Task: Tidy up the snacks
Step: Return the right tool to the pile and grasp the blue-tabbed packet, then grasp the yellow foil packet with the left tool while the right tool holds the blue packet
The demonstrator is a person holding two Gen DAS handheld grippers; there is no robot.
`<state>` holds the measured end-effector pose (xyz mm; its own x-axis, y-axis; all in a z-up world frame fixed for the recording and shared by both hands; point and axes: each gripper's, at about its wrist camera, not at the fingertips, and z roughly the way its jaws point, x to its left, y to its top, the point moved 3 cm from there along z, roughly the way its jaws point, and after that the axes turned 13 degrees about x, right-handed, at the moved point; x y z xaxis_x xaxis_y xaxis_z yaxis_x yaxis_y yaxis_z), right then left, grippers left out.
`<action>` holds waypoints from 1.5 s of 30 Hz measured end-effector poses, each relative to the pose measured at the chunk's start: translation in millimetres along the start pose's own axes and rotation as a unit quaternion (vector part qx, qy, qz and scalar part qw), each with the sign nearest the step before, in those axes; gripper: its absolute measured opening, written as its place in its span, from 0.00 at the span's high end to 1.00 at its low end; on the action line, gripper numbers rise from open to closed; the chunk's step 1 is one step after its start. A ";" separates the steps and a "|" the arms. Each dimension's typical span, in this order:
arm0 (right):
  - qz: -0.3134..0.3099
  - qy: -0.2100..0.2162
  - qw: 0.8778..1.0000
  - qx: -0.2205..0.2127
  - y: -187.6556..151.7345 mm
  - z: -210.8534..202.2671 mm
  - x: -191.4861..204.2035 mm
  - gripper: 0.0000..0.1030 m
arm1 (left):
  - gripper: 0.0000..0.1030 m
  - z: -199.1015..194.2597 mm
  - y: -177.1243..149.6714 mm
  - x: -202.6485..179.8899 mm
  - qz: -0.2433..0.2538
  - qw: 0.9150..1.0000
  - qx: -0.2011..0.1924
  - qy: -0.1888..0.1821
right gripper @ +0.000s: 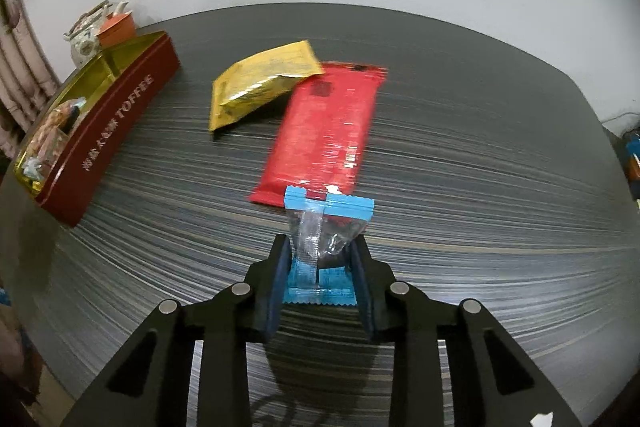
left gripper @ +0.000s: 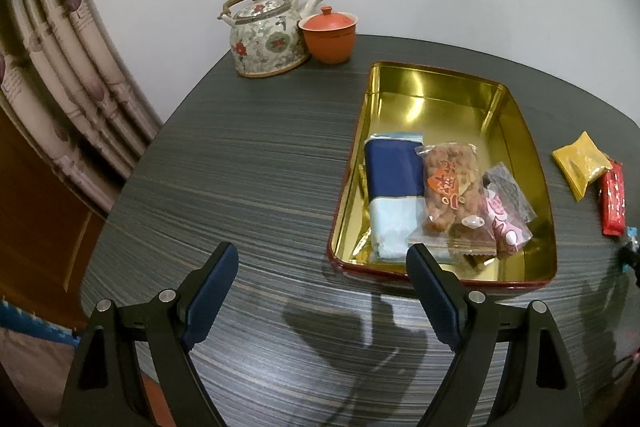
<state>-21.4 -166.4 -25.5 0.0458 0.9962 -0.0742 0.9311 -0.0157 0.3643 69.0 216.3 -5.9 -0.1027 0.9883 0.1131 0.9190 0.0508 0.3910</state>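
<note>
A red tin with a gold inside (left gripper: 516,147) stands on the dark table and holds a blue packet (left gripper: 394,171), a clear packet of brown snacks (left gripper: 452,187) and a pink packet (left gripper: 506,223). My left gripper (left gripper: 322,271) is open and empty, just in front of the tin's near left corner. My right gripper (right gripper: 320,263) is shut on a blue-and-clear snack packet (right gripper: 324,227), lifted above the table. A yellow packet (right gripper: 260,87) and a red packet (right gripper: 328,131) lie on the table beyond it. The tin (right gripper: 116,131) stands to their left.
A patterned teapot (left gripper: 268,35) and an orange lidded cup (left gripper: 330,35) stand at the table's far left corner by the wall. A curtain (left gripper: 60,67) hangs to the left. The yellow packet (left gripper: 580,163) and red packet (left gripper: 614,199) lie right of the tin.
</note>
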 end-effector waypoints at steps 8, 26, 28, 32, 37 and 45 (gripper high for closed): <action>0.046 -0.023 0.999 -0.014 0.4 3.2 -62.2 0.73 | 0.17 -9.4 -2.3 -22.5 0.040 0.999 -0.027 -0.011; 0.049 -0.028 0.997 -0.053 31.5 14.6 -122.5 0.73 | 0.16 -22.8 24.4 -179.9 0.191 0.977 -0.051 -0.079; 0.052 -0.028 0.997 -0.056 33.1 15.3 -127.7 0.73 | 0.16 -16.6 30.4 -200.3 0.209 0.973 -0.040 -0.094; 0.056 -0.027 0.996 -0.061 35.7 15.9 -132.9 0.73 | 0.16 -6.1 36.0 -230.8 0.249 0.962 -0.023 -0.111; 0.057 -0.025 0.996 -0.061 35.3 15.8 -134.1 0.72 | 0.16 7.2 46.1 -260.7 0.288 0.949 -0.006 -0.129; 0.057 -0.026 0.996 -0.061 34.5 14.1 -131.6 0.72 | 0.11 33.7 63.1 -289.8 0.320 0.936 0.023 -0.143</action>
<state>9.8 -299.3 -16.2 0.1691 0.9829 -0.0723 0.8682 -0.1139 0.4830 169.6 -62.0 -44.8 0.5740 0.8167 0.0597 0.7739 -0.5649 0.2862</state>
